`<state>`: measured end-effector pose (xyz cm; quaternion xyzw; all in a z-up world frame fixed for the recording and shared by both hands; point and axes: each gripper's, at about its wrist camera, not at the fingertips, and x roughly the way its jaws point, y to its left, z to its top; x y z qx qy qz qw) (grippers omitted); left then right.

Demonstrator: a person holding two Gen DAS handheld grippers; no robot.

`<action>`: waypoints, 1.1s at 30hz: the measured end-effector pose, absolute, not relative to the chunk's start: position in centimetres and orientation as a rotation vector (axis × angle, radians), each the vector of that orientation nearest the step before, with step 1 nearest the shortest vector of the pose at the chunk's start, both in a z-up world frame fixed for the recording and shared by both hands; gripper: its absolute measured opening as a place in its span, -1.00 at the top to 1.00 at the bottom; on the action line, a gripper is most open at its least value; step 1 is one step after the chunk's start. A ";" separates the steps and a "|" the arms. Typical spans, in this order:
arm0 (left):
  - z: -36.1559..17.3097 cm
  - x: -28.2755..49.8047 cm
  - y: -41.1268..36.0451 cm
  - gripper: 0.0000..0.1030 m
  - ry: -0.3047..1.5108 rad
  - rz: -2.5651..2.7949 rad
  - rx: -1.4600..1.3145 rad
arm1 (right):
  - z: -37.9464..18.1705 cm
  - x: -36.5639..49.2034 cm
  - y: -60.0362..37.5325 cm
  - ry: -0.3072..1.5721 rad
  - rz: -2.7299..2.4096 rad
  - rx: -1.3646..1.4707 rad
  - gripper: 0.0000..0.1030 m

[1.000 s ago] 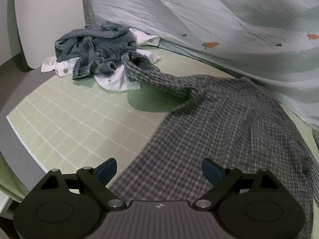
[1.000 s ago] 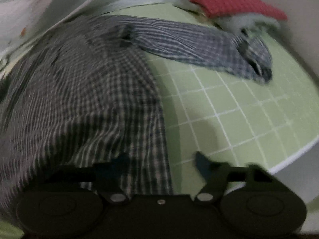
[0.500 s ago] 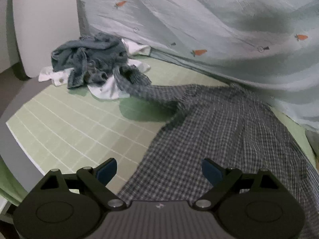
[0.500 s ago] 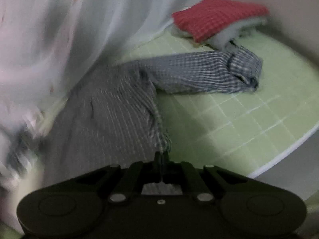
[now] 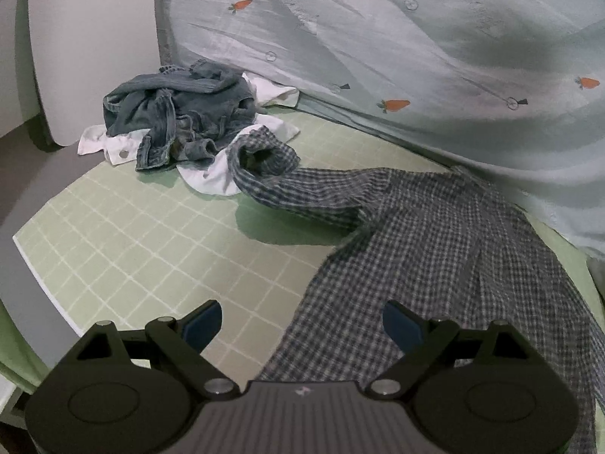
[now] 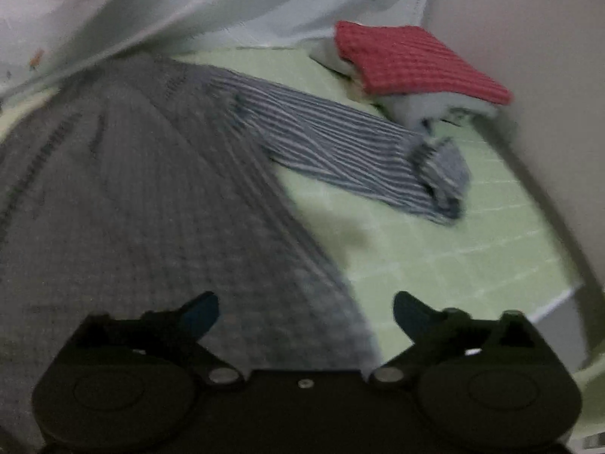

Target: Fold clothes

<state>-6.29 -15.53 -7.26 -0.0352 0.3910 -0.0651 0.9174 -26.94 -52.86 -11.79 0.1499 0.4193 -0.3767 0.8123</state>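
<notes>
- Desk (image 5: pixel 124 249) carried a pale green mat with a white grid; the mat also showed in the right wrist view (image 6: pixel 472 234).
- Light blue-grey curtain (image 5: pixel 378 38), printed with small orange carrots, hung behind the desk, its lower edge lying on the far side of the mat.
- White rounded panel (image 5: pixel 87 45) stood left of the curtain.
- Plain wall (image 6: pixel 529 38) rose at the right.

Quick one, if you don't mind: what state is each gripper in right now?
Left gripper: open, holding nothing, over the checked shirt.
Right gripper: open, holding nothing, above the same shirt.
</notes>
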 end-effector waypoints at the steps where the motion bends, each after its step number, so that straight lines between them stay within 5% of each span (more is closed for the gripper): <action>1: -7.2 -5.8 -15.1 -0.79 0.804 -0.133 -0.074 | -11.8 -26.1 -52.6 0.895 -0.794 0.331 -0.96; 23: -6.2 12.2 -3.6 -0.79 0.810 -0.083 -0.124 | -16.5 -5.9 -44.6 0.919 -0.817 0.462 -1.00; 33: -8.2 20.5 -7.0 -0.79 0.865 -0.279 -0.102 | -17.0 -3.0 -43.7 0.842 -0.918 0.460 -1.00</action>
